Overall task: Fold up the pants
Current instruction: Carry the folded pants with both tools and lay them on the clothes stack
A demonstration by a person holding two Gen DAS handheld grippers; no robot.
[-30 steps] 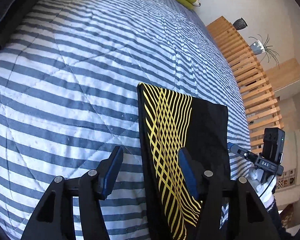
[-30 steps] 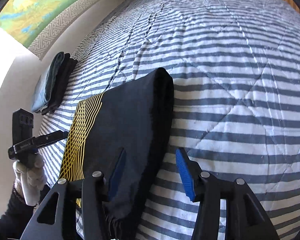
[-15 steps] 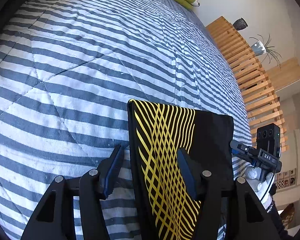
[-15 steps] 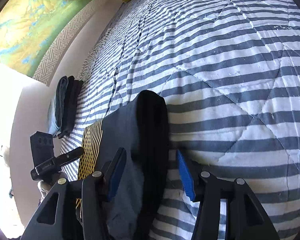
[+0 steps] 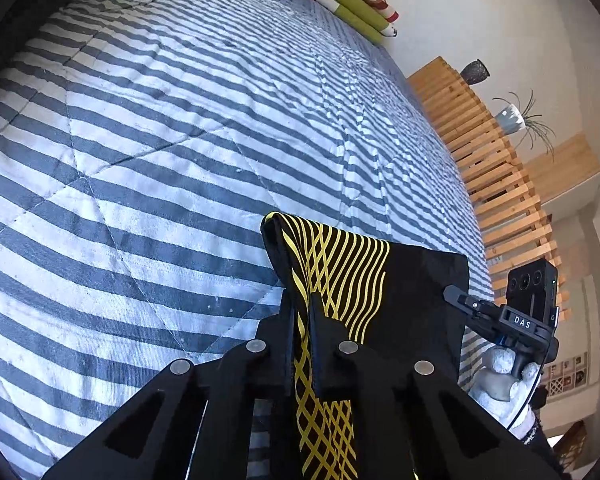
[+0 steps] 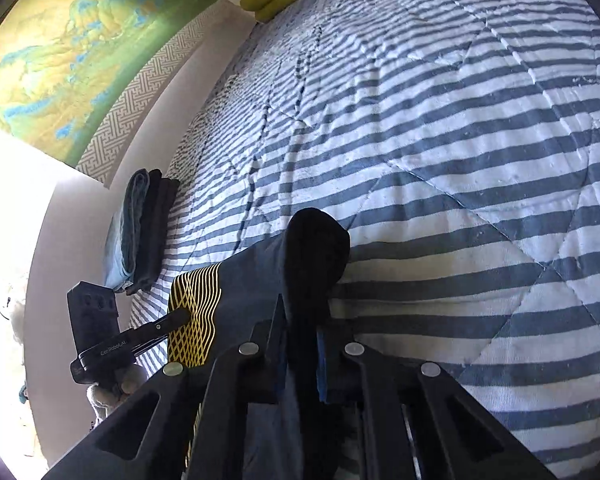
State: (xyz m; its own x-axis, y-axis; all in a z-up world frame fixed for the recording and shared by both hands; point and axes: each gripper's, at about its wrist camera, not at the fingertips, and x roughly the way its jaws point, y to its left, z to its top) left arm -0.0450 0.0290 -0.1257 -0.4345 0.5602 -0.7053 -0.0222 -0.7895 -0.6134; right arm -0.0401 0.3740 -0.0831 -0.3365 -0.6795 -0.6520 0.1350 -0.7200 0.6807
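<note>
both jaws were spread half a second ago; now the left hand-held gripper [image 5: 300, 320] is clamped on the yellow-patterned edge of the pants [image 5: 412, 292] and the right hand-held gripper [image 6: 304, 320] on the plain dark edge. the folded pants lie on the striped bed [image 5: 180, 128], so lifting them probably comes next.

Folded black pants [image 5: 416, 292], yellow lattice print, on striped quilt [image 5: 180, 152]
</note>
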